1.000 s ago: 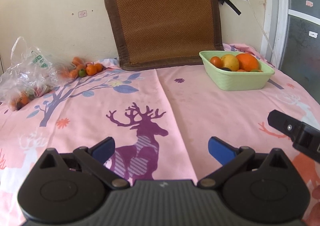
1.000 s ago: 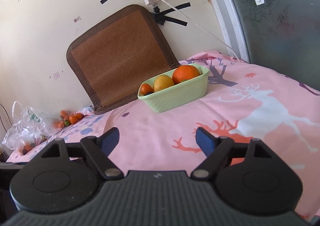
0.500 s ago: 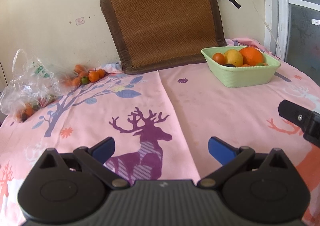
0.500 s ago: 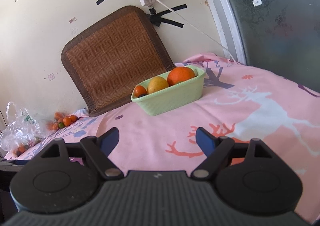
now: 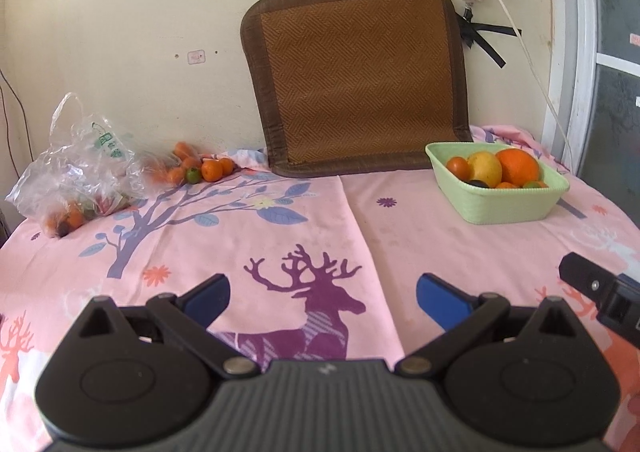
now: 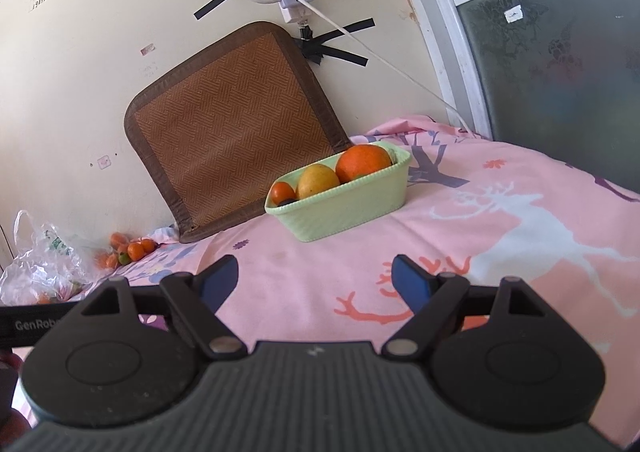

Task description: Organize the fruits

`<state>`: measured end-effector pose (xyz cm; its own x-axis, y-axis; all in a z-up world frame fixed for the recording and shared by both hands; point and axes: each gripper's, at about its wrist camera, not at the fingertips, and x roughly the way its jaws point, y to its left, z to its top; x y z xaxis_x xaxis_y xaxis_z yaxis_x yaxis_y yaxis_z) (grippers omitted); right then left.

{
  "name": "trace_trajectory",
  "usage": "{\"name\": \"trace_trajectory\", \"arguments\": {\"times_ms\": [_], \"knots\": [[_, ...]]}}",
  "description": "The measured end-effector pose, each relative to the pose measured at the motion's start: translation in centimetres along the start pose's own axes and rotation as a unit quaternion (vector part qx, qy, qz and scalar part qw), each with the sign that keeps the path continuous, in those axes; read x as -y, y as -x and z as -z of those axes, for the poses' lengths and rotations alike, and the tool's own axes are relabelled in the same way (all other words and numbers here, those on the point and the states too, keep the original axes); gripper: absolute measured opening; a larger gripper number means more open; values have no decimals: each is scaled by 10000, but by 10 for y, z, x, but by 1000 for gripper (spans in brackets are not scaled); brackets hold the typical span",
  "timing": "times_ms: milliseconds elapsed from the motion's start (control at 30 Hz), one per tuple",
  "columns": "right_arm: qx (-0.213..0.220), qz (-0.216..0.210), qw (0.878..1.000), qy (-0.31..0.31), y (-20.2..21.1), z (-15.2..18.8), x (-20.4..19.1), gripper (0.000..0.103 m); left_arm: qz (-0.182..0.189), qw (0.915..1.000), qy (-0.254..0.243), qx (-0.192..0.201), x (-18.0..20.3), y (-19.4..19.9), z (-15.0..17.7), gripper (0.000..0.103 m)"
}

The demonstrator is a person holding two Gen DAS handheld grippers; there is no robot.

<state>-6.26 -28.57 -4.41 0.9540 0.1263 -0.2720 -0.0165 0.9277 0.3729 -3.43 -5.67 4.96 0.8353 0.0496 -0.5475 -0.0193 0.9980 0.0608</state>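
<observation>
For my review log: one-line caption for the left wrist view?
Open left tool over pink deer cloth; green fruit basket right, loose small fruits far left.

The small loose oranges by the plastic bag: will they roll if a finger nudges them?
Probably. The small oranges look round and lie unboxed on soft pink cloth. Wrinkles may slow them. Their skin looks smooth, so open pads could slip off-centre.
</observation>
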Motion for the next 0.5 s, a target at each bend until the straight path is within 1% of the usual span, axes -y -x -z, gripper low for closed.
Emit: {"name": "trace_trajectory", "arguments": {"times_ms": [133,267,500], "knots": [[-33,-9,10000,18,-1,1,-1,86,37,9999,37,-92,-3,-3,0,103],[-112,-12,9999,2,-3,1,-1,86,43,9996,-1,-294,-2,-9,4,103],[-83,-7,10000,10,-1,2,-1,86,-4,9994,-62,-332,1,-9,6,103]]}}
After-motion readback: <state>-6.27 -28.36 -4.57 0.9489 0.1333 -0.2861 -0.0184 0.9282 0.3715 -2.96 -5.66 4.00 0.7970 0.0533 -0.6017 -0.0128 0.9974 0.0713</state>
